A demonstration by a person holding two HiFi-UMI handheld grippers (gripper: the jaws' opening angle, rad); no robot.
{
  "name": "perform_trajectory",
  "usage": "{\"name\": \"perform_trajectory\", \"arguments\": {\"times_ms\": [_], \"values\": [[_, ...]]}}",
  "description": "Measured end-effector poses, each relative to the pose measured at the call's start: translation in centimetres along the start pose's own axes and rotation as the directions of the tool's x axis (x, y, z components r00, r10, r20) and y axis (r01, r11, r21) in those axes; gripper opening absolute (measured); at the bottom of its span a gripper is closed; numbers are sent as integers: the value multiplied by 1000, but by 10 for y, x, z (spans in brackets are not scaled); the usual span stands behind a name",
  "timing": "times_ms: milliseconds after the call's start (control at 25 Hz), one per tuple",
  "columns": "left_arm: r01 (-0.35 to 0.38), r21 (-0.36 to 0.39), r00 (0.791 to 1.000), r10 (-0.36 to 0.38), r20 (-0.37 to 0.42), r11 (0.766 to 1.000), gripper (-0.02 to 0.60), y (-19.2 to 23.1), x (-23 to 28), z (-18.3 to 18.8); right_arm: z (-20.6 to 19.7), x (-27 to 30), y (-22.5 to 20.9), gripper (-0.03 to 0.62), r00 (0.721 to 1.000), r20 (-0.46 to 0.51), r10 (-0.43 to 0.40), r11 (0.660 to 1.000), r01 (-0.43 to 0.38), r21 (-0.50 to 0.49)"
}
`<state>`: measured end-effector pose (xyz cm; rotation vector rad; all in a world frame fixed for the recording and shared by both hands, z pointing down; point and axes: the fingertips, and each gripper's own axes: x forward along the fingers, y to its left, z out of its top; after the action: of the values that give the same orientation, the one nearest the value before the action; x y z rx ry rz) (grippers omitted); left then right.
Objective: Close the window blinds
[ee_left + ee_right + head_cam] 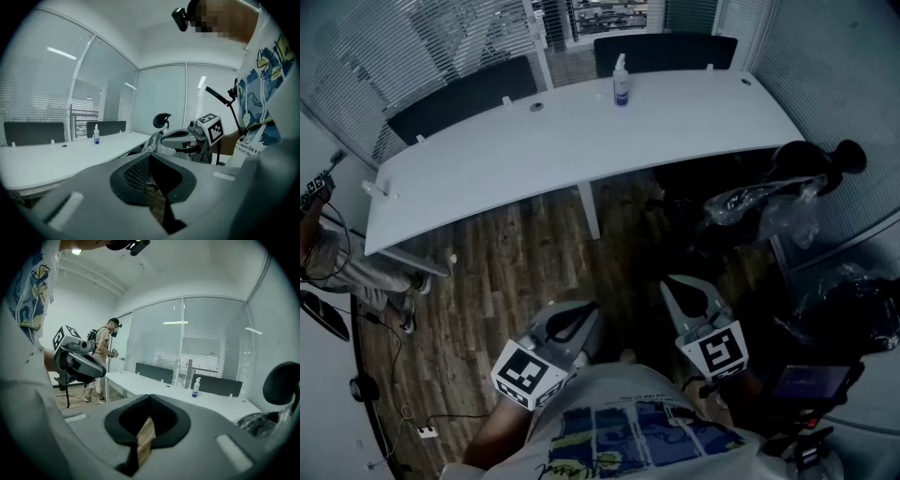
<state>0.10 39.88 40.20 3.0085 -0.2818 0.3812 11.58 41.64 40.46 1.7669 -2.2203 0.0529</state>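
Note:
Slatted window blinds [375, 56] cover the glass walls behind the white desk [487, 178]; they also show in the left gripper view [42, 93] and the right gripper view [206, 352]. Some panes have slats turned open, with the room beyond showing through. My left gripper [574, 324] and right gripper [687, 295] hang side by side close to my body, over the wood floor and well short of the desk. Both point slightly downward. The left gripper [151, 155] is shut and holds nothing. The right gripper [151, 397] is also shut and holds nothing.
A spray bottle [622, 82] stands on the desk's far side, before two dark screens [666, 52]. A black chair wrapped in plastic [787, 192] sits at the right. A person [347, 267] stands at the left by cables on the floor [394, 412].

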Motion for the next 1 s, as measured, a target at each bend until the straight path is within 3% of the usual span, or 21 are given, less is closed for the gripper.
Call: {"name": "perform_trajectory", "arguments": {"times_ms": [240,560,800,1000], "values": [[-46,-86,999,45,-20,995,2,41,-58,-22,17,29,41,3,1000,-22,22,1000,-22,-13],[-110,-102,994,110,-5,989,2,90,-116,-40,27,76,81,3,999,-42,24,999,-25,-20],[-95,-112,995,94,-13,989,2,113,-131,-60,32,96,102,3,998,-69,1,1000,0,8],[-115,-142,993,113,-23,983,2,147,-110,-71,23,124,81,3,997,-76,7,1000,-5,21]]}}
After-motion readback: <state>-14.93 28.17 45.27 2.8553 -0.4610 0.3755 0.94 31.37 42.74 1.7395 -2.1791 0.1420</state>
